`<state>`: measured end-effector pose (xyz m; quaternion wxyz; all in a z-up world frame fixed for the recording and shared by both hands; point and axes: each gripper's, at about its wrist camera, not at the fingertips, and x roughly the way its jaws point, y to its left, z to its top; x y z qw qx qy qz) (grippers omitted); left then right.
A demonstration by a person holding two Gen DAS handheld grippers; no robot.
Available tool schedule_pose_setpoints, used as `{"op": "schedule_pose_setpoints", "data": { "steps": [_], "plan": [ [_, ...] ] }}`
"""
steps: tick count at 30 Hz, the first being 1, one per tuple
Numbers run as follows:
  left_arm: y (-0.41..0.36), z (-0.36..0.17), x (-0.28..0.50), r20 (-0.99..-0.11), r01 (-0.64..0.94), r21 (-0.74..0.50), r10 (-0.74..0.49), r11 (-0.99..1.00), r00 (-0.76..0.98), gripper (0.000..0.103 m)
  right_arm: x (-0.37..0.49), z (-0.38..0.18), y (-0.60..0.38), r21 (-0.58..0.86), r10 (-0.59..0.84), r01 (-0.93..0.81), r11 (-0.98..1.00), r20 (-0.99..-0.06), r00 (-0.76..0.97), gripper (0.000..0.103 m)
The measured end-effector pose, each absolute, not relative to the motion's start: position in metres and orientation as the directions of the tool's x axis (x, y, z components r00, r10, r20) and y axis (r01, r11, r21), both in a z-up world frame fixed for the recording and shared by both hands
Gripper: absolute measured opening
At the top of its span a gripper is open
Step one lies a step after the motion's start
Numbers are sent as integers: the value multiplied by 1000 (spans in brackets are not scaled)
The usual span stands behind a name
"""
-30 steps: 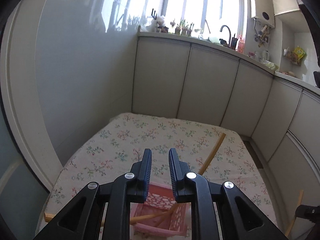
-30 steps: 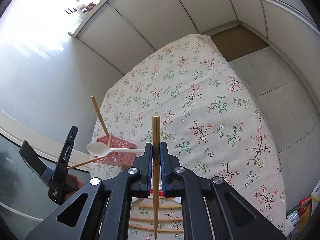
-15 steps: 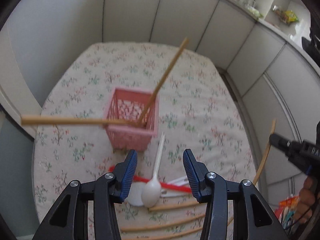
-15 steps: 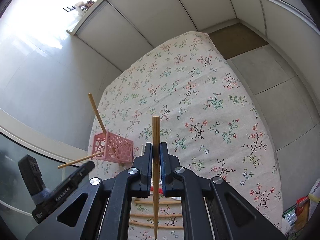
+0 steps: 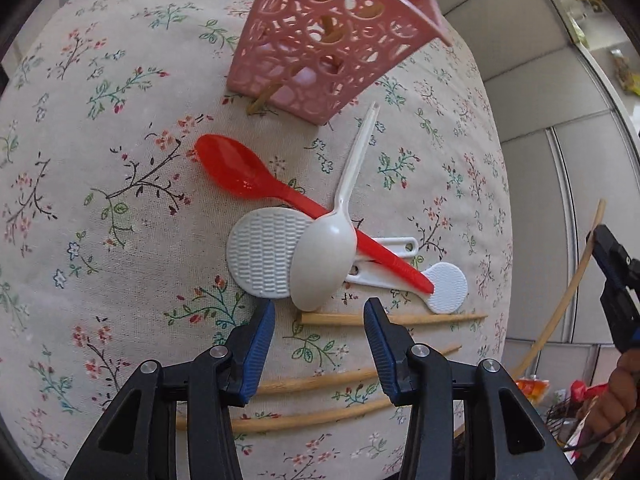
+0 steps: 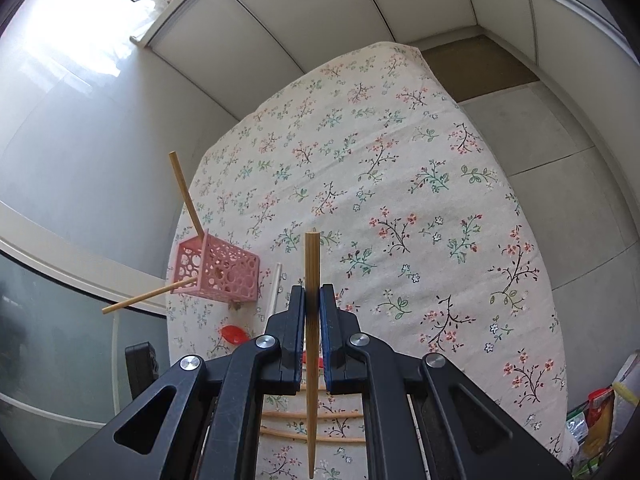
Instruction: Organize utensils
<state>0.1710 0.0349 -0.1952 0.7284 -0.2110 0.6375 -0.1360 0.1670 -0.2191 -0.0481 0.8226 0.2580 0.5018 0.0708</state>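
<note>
A pink perforated basket (image 5: pixel 328 36) (image 6: pixel 218 270) stands on the floral table with two chopsticks (image 6: pixel 185 196) sticking out of it. In front of it lie a red spoon (image 5: pixel 240 174), a white spoon (image 5: pixel 326 256) across it, and two white rice paddles (image 5: pixel 262 256). Three chopsticks (image 5: pixel 392 319) lie nearer me. My left gripper (image 5: pixel 319 314) is open and empty, just above the white spoon's bowl. My right gripper (image 6: pixel 312 300) is shut on a chopstick (image 6: pixel 312 280) held upright above the table; it also shows in the left wrist view (image 5: pixel 618 276).
The floral tablecloth (image 6: pixel 400 200) covers the table, with white cabinets behind and a tiled floor (image 6: pixel 560 140) to the right. Bags and packets (image 6: pixel 600 412) lie on the floor near the table's right front corner.
My left gripper has tilted down and dropped close to the utensil pile, its jaws opening wider. The white spoon now lies on the table. The right gripper has barely moved.
</note>
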Motion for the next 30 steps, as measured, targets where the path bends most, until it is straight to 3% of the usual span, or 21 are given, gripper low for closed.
{"op": "schedule_pose_setpoints", "data": {
  "steps": [2,7,10,17,24,30],
  "plan": [
    [37,-193,171,-854,-89,-508,-488,857,179,41,166,-49,-218,493,375,141,858,-790,485,8],
    [41,-191,171,-825,-116,-552,-520,826,221,16,164,-50,-220,489,371,141,861,-793,483,8],
    [42,-182,170,-816,-94,-554,-516,827,259,7,163,-51,-222,487,369,145,861,-796,481,8],
    [22,-179,177,-867,-5,-465,-454,885,205,11,163,-48,-223,468,358,124,875,-798,485,8],
    [-4,-156,190,-902,134,-299,-325,945,284,40,164,-53,-223,428,342,109,897,-829,442,8],
    [-50,-146,222,-911,239,-108,-192,965,364,39,166,-57,-233,426,336,125,896,-835,436,8]
  ]
}}
